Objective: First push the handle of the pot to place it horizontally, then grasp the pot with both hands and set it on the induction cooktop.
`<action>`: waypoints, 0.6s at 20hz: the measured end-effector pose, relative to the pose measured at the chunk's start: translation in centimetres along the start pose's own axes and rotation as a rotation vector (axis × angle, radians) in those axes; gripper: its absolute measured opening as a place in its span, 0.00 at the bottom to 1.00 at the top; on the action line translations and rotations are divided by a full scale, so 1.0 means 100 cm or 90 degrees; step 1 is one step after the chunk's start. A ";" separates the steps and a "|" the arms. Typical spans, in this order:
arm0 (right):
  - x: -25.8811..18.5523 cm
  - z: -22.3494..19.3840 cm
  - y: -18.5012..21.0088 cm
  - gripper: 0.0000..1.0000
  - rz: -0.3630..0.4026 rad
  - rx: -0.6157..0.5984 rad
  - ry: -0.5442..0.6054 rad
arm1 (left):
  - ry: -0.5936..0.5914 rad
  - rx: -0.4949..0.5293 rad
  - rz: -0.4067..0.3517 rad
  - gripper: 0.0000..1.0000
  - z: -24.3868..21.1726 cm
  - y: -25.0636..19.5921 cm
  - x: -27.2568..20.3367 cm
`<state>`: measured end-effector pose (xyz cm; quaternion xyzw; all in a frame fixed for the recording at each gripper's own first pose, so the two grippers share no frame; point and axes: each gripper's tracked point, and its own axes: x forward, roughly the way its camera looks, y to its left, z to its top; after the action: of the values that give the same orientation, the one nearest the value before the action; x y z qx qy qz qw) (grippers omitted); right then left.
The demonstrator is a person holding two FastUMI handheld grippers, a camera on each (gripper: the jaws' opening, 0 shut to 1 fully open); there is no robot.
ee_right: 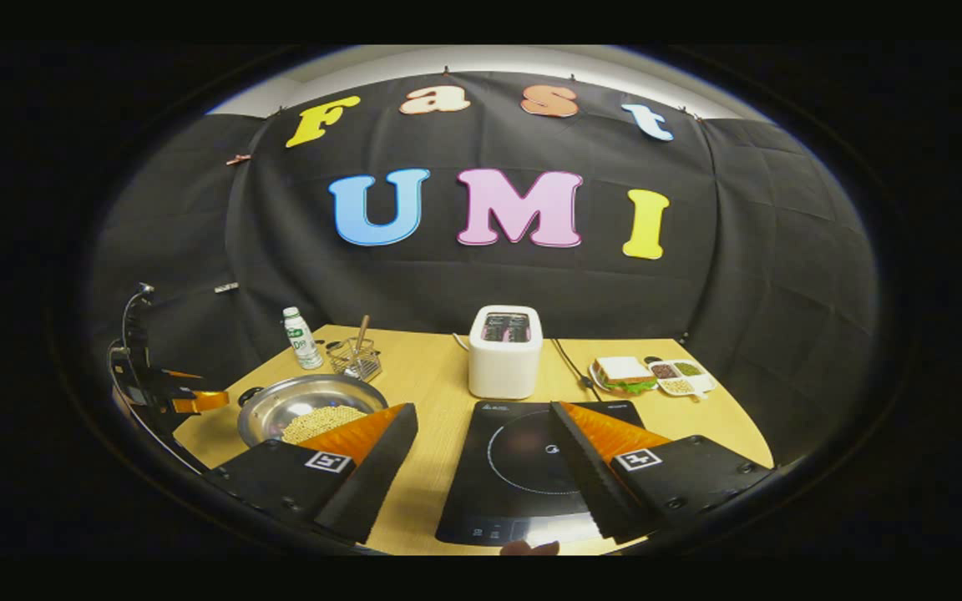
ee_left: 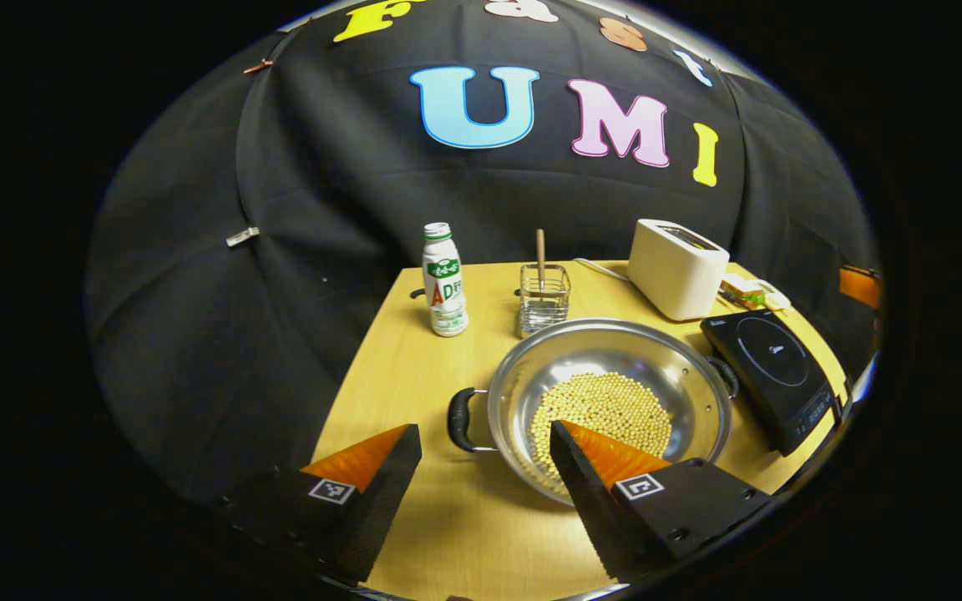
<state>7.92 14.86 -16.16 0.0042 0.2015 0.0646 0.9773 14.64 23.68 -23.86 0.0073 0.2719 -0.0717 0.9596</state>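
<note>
Both claws spread, gripping nothing: left gripper (ee_left: 485,455) faces the bean-filled steel pot (ee_left: 610,401) mid-tabletop, right gripper (ee_right: 485,442) frames the black induction cooktop (ee_right: 531,467) at the near edge.

**Pot beside the cooktop**

A shiny steel pot (ee_left: 610,401) with two black loop handles holds pale beans and sits upright on the bench. The flat black induction cooktop (ee_left: 777,367) lies just beside it, bare.

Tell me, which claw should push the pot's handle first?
Probably the left claw: it hangs open right at the pot, near its black handle. The right claw faces the induction cooktop instead.
</note>
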 end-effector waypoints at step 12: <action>0.078 -0.066 0.065 1.00 0.042 0.047 0.130 | 0.046 -0.029 -0.044 0.96 -0.020 0.005 0.061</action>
<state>11.64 22.17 -25.03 0.0403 0.3020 0.0892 0.9483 18.78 23.44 -28.72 -0.0217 0.3084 -0.0980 0.9459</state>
